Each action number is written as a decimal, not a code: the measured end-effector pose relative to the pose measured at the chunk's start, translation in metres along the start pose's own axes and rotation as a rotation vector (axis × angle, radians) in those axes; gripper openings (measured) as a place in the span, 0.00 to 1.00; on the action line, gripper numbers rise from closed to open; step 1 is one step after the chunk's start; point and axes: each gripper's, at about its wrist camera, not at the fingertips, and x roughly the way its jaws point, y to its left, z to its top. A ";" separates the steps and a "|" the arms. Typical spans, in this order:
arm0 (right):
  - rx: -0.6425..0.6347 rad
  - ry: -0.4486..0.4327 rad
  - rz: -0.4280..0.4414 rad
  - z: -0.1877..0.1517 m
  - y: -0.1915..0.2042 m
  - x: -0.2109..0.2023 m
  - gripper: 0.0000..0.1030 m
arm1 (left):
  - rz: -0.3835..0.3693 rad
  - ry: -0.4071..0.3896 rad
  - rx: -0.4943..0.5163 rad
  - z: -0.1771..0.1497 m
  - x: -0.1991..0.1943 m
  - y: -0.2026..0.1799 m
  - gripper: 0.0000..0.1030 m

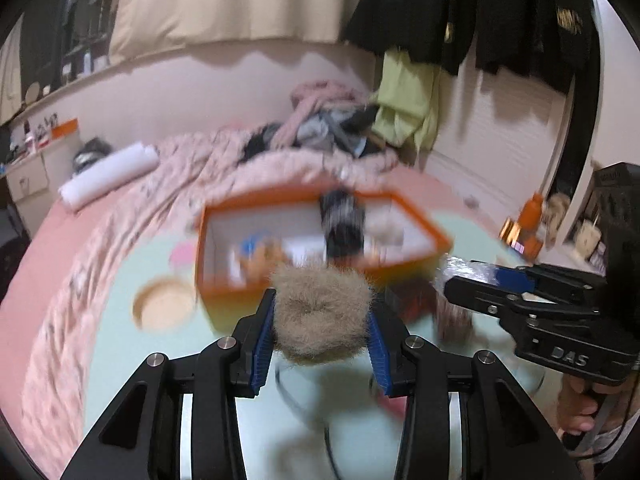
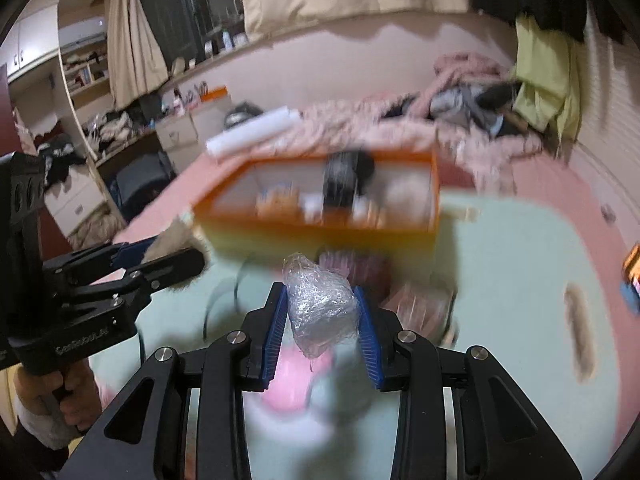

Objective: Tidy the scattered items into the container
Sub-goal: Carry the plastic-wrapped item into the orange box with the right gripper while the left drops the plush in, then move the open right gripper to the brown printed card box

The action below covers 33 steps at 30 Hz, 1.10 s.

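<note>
Fur, a tan ball [image 1: 322, 312], is clamped in the left tongs [image 1: 322, 320]; a plastic-wrapped bundle [image 2: 322, 308] in the right tongs [image 2: 322, 312], lettered "DAS", below the orange box [image 1: 424, 220].

There are 2 hand-held grippers: the left hand-held gripper [image 1: 322, 320] and the right hand-held gripper [image 2: 322, 312]. Each carries 1 item: 1 furry tan scrunchie [image 1: 322, 316] and 1 crinkled plastic-wrapped bundle [image 2: 322, 308]. 1 orange box [image 1: 416, 216] sits on the table; the blur hides how many things lie inside it, though 1 dark striped item [image 1: 344, 220] stands out. Beside the box lies 1 round beige disc [image 1: 166, 308]. On the bed are 1 white roll [image 1: 108, 174] and 1 heap of clothes [image 1: 320, 124].
</note>
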 end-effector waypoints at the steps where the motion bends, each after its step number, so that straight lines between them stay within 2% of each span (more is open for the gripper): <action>1: 0.008 -0.008 -0.006 0.012 -0.003 0.001 0.35 | -0.006 0.005 -0.008 0.019 0.007 0.004 0.39; 3: 0.041 -0.013 0.000 0.039 -0.011 0.009 0.35 | -0.004 0.020 -0.021 0.042 0.023 0.010 0.39; 6: 0.081 0.025 0.017 0.076 -0.023 0.036 0.35 | 0.015 0.079 -0.045 0.066 0.059 0.021 0.39; 10: 0.099 0.086 -0.068 0.090 -0.032 0.073 0.35 | 0.058 0.162 -0.075 0.072 0.104 0.036 0.39; 11: 0.114 0.104 -0.084 0.091 -0.036 0.083 0.35 | 0.060 0.185 -0.087 0.070 0.114 0.039 0.41; 13: 0.135 0.136 -0.091 0.090 -0.044 0.096 0.35 | 0.075 0.208 -0.093 0.067 0.124 0.043 0.51; 14: 0.150 0.150 -0.092 0.089 -0.047 0.102 0.35 | 0.091 0.206 -0.094 0.067 0.126 0.046 0.61; 15: 0.165 0.154 -0.097 0.089 -0.051 0.104 0.38 | 0.104 0.201 -0.099 0.067 0.125 0.047 0.69; 17: 0.194 0.137 -0.102 0.089 -0.058 0.101 0.47 | 0.087 0.166 -0.134 0.066 0.114 0.053 0.74; 19: 0.215 0.077 -0.080 0.088 -0.061 0.088 0.60 | 0.052 0.136 -0.160 0.064 0.100 0.056 0.78; 21: 0.231 0.018 -0.078 0.087 -0.062 0.072 0.72 | 0.029 0.111 -0.167 0.059 0.084 0.055 0.87; 26: 0.233 -0.061 -0.059 0.071 -0.057 0.023 0.74 | 0.037 0.099 -0.100 0.029 0.047 0.033 0.94; 29: 0.182 -0.039 -0.107 0.040 -0.043 0.000 0.74 | 0.037 0.133 -0.052 0.001 0.036 0.015 0.98; 33: 0.088 0.039 -0.157 -0.009 -0.023 -0.008 0.74 | 0.048 0.203 -0.049 -0.038 0.033 0.002 0.98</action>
